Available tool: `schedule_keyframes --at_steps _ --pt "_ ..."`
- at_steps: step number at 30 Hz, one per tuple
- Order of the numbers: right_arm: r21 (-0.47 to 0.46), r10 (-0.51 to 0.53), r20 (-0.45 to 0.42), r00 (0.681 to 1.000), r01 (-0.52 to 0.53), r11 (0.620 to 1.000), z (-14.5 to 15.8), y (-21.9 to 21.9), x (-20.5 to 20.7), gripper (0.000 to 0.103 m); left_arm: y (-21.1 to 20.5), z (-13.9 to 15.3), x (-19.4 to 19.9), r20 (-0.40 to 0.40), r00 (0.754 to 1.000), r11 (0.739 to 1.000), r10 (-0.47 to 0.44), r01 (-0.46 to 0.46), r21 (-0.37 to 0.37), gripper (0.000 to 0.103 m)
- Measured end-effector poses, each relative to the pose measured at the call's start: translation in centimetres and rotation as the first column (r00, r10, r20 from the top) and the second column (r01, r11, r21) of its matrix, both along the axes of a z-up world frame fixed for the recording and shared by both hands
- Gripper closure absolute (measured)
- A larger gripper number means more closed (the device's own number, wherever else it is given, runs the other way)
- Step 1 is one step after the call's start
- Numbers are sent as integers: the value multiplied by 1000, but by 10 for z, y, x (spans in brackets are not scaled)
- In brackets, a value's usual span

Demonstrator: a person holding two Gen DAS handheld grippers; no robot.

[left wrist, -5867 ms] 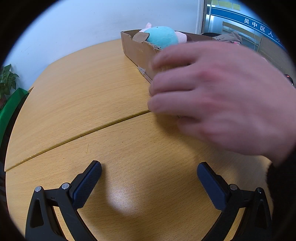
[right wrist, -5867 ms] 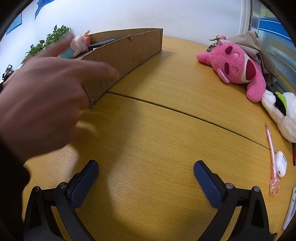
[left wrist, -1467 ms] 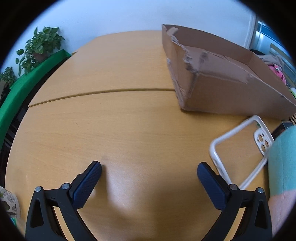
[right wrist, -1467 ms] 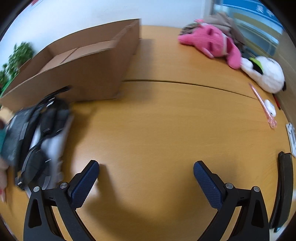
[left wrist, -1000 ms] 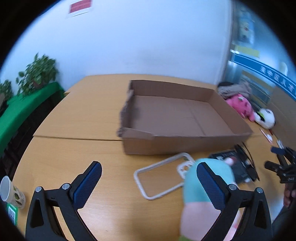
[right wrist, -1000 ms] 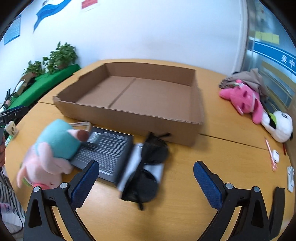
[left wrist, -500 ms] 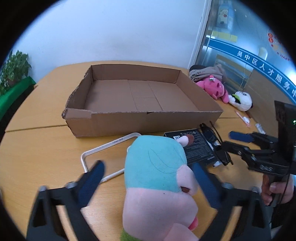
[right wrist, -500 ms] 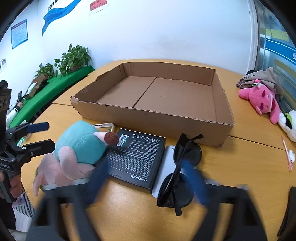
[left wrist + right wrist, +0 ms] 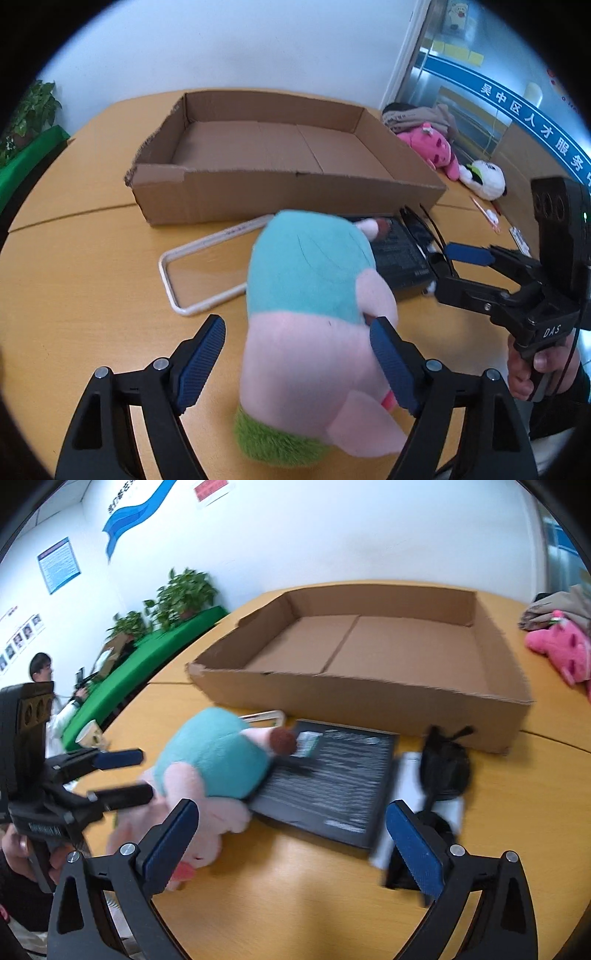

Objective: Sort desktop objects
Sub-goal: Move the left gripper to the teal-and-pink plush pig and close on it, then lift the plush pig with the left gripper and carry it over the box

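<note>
The left gripper [image 9: 297, 363] is seen low in the left wrist view with its jaws spread around the rump of the plush pig [image 9: 314, 295]; they have just been reopening after a quick snap shut, and the right pad touches the pink flank while the left pad stands clear, so no firm grip is made yet. Compared with half a second ago, the toy is now framed between the pads rather than merely ahead of them. The right gripper [image 9: 291, 845] is spread to its widest, its jaws also just reopened, with nothing between them; the black box [image 9: 328, 779] and sunglasses [image 9: 445, 768] lie just beyond. The phone case [image 9: 207, 266] lies left of the toy. The cardboard box [image 9: 288, 195], across the upper middle, is empty, so sorting is judged barely begun, the pig probably first.
</note>
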State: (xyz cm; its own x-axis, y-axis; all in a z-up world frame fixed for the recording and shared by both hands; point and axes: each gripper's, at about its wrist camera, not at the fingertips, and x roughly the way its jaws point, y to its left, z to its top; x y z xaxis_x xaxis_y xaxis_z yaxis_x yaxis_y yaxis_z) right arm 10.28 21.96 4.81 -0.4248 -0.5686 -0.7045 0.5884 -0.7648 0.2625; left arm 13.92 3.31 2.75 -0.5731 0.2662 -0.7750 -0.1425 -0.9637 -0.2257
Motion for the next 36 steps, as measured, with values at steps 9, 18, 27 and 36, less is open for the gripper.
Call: schedule_keyframes --at_steps 9,18,27,36 --pt "-99 83 153 985 -68 993 -26 -47 -2 0 -15 -25 10 26 999 983 -38 32 179 22" --pt "-47 136 121 983 -131 990 -36 -104 14 2 -14 -28 28 16 998 982 -58 54 183 25" --pt "-54 116 96 989 -112 992 -29 -106 18 14 -9 -19 41 -28 998 984 -47 51 172 30" --pt "-97 81 0 997 -81 992 15 -96 22 16 -4 29 34 -149 986 985 -72 95 147 30"
